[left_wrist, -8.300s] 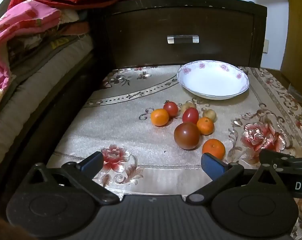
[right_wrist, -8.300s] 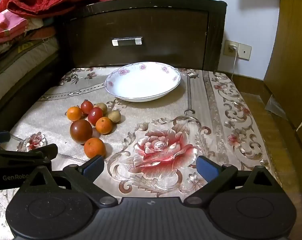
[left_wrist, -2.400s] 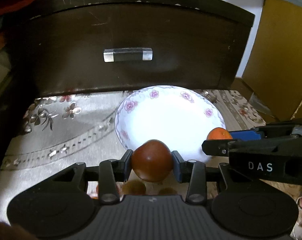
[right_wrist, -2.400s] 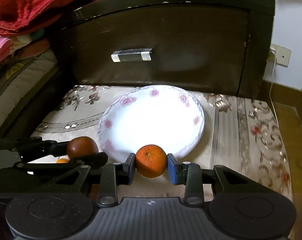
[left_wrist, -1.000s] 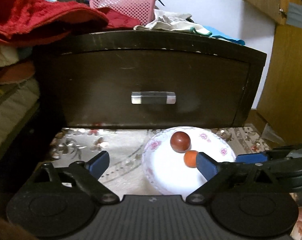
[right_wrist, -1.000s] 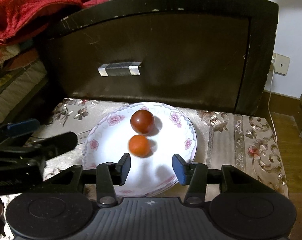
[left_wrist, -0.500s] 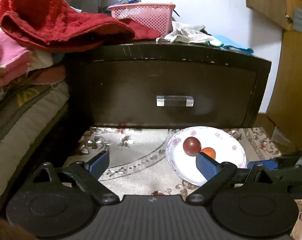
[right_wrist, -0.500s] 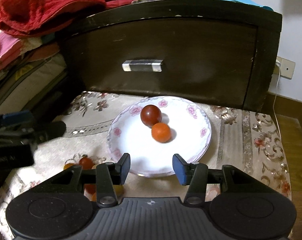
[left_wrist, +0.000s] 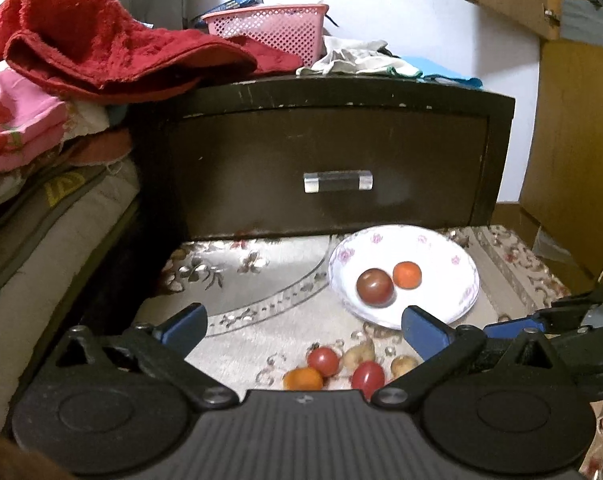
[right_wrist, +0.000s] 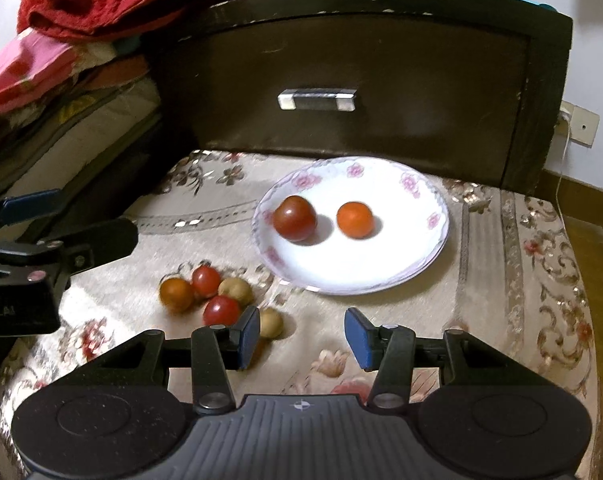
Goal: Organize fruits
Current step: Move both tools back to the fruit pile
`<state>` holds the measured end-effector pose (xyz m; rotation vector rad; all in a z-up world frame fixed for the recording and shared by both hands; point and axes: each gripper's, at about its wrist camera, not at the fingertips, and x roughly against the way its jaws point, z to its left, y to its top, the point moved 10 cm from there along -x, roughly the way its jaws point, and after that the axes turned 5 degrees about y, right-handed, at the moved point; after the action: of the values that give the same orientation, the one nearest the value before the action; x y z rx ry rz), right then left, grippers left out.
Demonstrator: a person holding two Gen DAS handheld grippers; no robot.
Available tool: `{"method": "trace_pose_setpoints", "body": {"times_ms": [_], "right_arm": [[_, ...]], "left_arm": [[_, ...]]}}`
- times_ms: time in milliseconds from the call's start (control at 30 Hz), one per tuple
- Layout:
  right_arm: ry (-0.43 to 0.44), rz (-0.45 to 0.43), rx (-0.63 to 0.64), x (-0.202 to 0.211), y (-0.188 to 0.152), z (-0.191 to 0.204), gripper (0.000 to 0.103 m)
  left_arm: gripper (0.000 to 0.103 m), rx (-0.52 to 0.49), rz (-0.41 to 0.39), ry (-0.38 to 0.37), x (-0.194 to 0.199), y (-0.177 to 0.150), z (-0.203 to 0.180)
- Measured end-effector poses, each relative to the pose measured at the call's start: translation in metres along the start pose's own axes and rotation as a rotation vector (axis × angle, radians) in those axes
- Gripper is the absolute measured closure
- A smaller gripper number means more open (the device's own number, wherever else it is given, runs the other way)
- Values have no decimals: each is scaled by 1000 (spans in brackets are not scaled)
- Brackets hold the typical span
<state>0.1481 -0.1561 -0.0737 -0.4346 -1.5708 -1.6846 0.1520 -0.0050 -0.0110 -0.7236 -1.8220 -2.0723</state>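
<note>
Right wrist view: both the right tool (right_wrist: 301,334) and left tool (left_wrist: 303,326) gape empty, near the plate (right_wrist: 417,268) holding a dark tomato (right_wrist: 294,218) and orange (right_wrist: 354,219).

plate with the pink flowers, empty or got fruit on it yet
Not empty. The plate holds two fruits: a dark red tomato and an orange, slightly apart. Five smaller fruits lie on the cloth beside it.

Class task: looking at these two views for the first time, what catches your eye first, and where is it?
The bright white floral plate stands out on the patterned cloth before the dark drawer front, holding a dark red tomato and an orange side by side. Left of it, a cluster of small fruits lies on the cloth. A red towel is heaped upper left.
</note>
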Motion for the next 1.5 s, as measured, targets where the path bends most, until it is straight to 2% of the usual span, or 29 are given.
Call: {"method": "trace_pose_setpoints", "body": {"times_ms": [200, 433, 633, 1033, 1233, 1300, 1400, 1500], "right_arm": [[25, 39, 31, -7, -15, 15, 58], [61, 86, 64, -24, -28, 29, 58], [82, 110, 78, -40, -31, 36, 59], [86, 114, 94, -62, -28, 36, 75], [76, 117, 104, -59, -28, 33, 78], [76, 121, 94, -55, -29, 30, 78], [71, 127, 69, -50, -31, 22, 77], [73, 138, 45, -47, -33, 16, 77]], "left_arm": [[0, -1, 69, -1, -2, -20, 8], [0, -3, 112, 0, -8, -36, 21], [0, -42, 134, -19, -14, -46, 14], [0, -75, 170, -33, -26, -56, 13], [0, -104, 168, -46, -40, -55, 6], [2, -110, 177, -45, -49, -56, 4], [10, -118, 190, -35, -63, -59, 0], [25, -129, 201, -33, -72, -60, -3]]}}
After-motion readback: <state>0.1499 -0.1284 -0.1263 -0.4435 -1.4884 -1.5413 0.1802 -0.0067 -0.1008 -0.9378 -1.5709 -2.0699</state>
